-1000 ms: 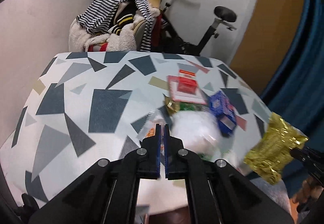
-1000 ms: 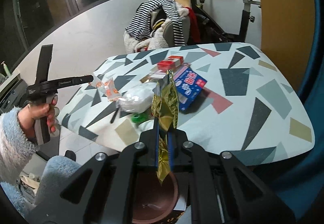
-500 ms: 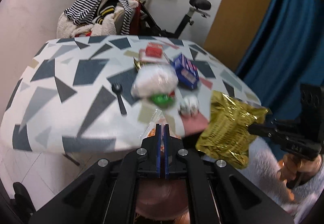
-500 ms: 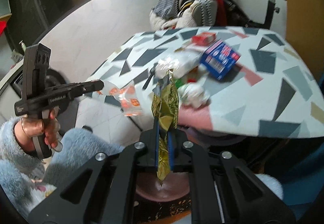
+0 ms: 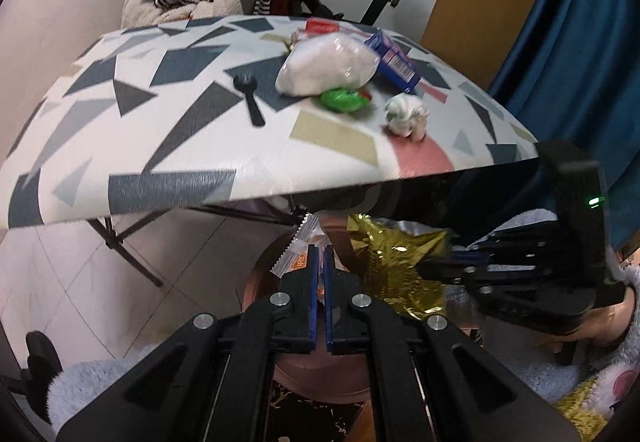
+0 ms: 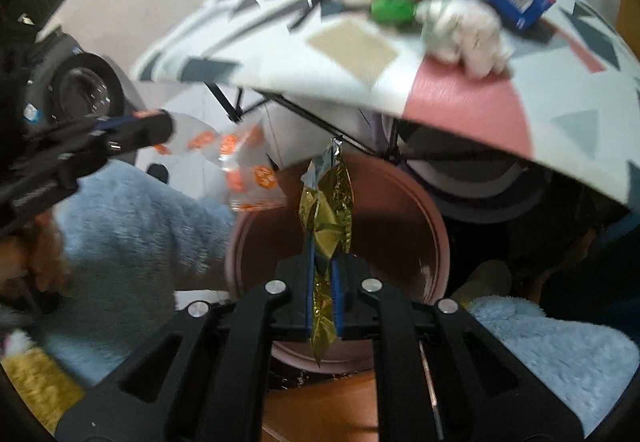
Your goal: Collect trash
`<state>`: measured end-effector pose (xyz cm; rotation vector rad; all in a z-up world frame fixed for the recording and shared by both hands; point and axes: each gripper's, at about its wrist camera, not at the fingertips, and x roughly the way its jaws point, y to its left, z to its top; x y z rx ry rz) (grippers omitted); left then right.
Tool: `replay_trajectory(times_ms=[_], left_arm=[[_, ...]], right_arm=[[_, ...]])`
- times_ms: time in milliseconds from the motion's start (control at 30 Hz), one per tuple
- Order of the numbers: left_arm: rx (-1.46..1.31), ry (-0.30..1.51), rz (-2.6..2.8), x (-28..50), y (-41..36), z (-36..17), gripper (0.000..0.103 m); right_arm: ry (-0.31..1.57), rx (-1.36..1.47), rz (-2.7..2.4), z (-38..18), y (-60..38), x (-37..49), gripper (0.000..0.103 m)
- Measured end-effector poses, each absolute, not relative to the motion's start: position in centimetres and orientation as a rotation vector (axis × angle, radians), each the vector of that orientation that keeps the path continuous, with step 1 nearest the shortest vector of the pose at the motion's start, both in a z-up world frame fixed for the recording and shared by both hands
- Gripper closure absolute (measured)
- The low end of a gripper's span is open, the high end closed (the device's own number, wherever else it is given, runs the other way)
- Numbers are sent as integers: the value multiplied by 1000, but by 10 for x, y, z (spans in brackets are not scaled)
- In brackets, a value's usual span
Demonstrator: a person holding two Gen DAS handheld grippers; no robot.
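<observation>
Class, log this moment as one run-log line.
left gripper: shut on clear wrapper | right gripper: shut on gold wrapper | both over pink bin

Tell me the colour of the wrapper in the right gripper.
Shiny gold wrapper, clearest in the right wrist view.

Gold foil wrapper (image 6: 326, 202); clear wrapper (image 6: 240, 158) with orange dots; pink bin (image 6: 434, 242); white tabletop (image 5: 168, 146), grey-navy shards.
</observation>
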<state>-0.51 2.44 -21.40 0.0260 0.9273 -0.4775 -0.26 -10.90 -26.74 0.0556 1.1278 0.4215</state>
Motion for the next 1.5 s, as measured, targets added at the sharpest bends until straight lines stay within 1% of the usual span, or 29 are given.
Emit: replay_trajectory(times_ms=[233,433,900,1000,1033,1067,1100,1133,1167,1200,1267,1433,1500], left_arm=[[20,938,-457,0,28,-231,100],[8,961,-450,0,28,-240,100],[-12,978,-453,2,32,-245,100],[-11,976,-454,2,31,-245,100],[-11,976,-455,2,31,-245,100],[-11,975,-455,1,31,-245,100],[-11,975,-455,2,31,-245,100],[-11,974,-455,1,31,-245,100],[-11,974,-455,1,31,-245,100],[-11,974,-455,1,31,-245,100],[-11,973,-456,1,31,-245,100],[-8,968,-461,-1,30,-242,100],[-7,966,-464,-2,30,-241,100]], right_arm=[[1202,36,365,-311,-104,10,92],[1239,60,309,-327,-115,15,92],[1235,97,231,-330,-123,20,91],[1229,105,229,-328,-124,19,87],[1221,109,228,-327,-125,19,78],[1213,113,230,-325,-125,18,65],[1205,113,230,-324,-125,18,57],[1188,112,229,-320,-125,17,46],[1172,112,232,-317,-125,16,40],[1159,113,236,-314,-125,15,38],[1141,111,242,-310,-124,14,29],[1058,97,254,-290,-124,5,11],[1015,94,259,-280,-125,0,9]])
